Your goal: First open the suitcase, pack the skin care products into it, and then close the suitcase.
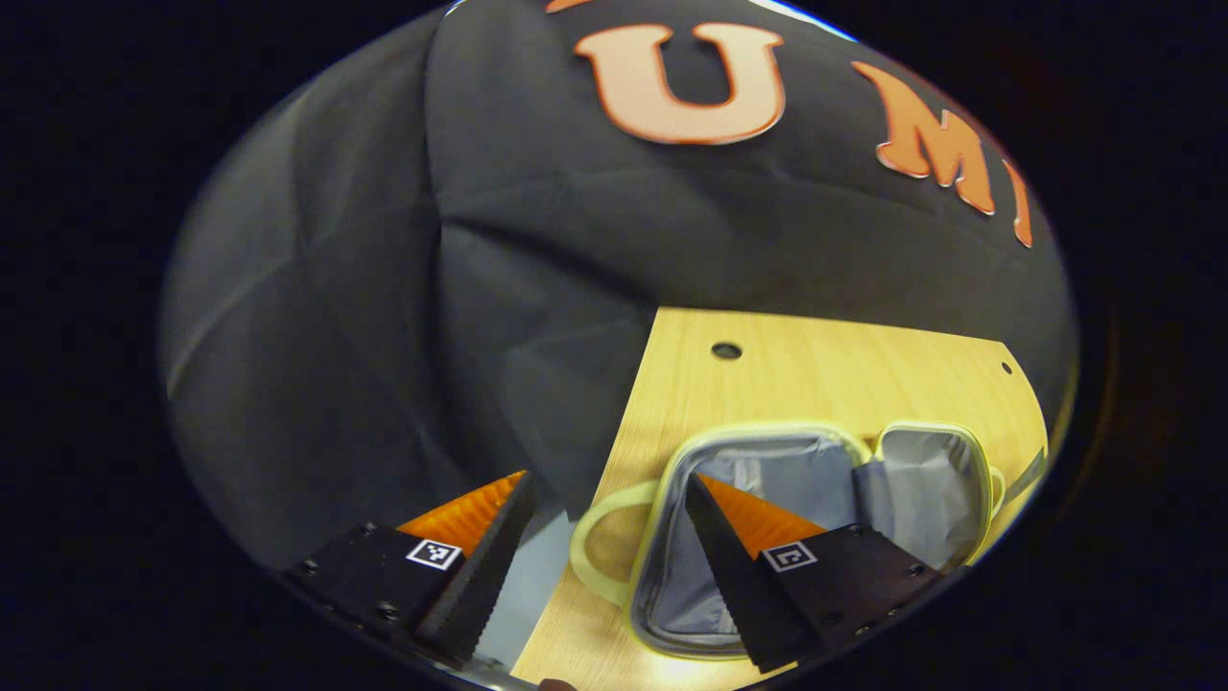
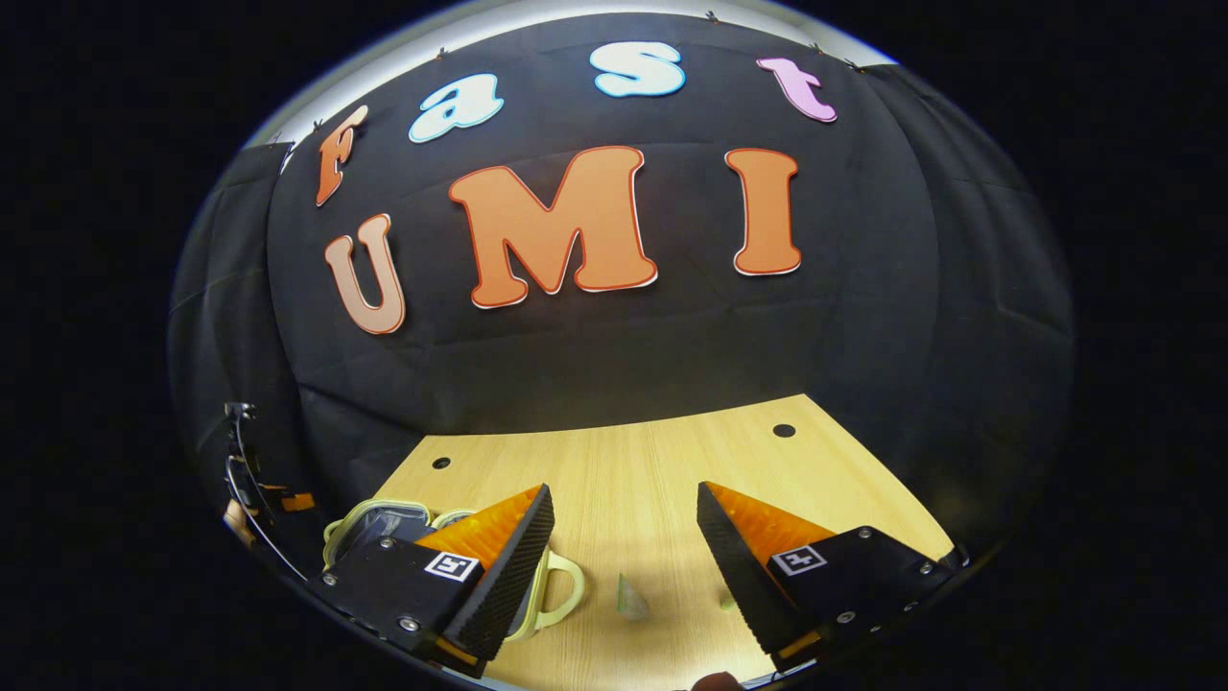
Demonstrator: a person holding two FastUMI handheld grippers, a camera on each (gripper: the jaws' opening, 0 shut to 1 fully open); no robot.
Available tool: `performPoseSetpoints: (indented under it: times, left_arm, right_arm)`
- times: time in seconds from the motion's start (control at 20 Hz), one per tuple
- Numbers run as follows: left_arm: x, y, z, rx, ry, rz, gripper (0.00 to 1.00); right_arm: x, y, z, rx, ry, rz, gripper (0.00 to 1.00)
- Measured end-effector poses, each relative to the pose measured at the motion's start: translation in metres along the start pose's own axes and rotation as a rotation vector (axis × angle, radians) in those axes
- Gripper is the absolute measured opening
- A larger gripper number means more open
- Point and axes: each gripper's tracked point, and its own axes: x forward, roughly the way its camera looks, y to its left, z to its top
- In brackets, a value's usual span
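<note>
A small suitcase [image 1: 796, 461] with a pale yellow rim lies open on the wooden table [image 1: 815, 369], both grey-lined halves facing up. Its loop handle [image 1: 597, 547] points toward the table's left edge. My left gripper [image 1: 609, 477] hovers open above the handle side, one finger over the near half. In the right gripper view the suitcase [image 2: 379, 523] sits at the lower left, partly behind one finger. My right gripper [image 2: 625, 489] is open above the table. A small pale greenish skin care item [image 2: 631, 597] lies between its fingers, and another small piece [image 2: 729, 603] peeks out beside the right finger.
The table [image 2: 624, 461] has small round holes [image 2: 784, 430] near its far edge. Black cloth walls close in behind and to the left. Part of the other gripper's rig [image 2: 245, 480] shows at the far left of the right gripper view.
</note>
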Motion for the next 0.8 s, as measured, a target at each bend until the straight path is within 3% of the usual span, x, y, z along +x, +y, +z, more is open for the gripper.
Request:
performPoseSetpoints:
  times: [0.15, 0.4, 0.8]
  left_arm:
    - [-0.042, -0.054, 0.047, 0.022, -0.102, -0.049, 0.97]
    - [-0.102, -0.188, 0.094, 0.029, -0.234, -0.195, 0.97]
    - [-0.167, -0.409, 0.087, -0.011, -0.259, -0.442, 0.97]
  right_arm:
    - [-0.004, -0.018, -0.003, -0.002, -0.006, -0.009, 0.95]
    - [-0.006, -0.055, -0.005, -0.005, -0.005, -0.001, 0.95]
    - [0.004, -0.136, -0.008, 0.012, 0.025, 0.022, 0.95]
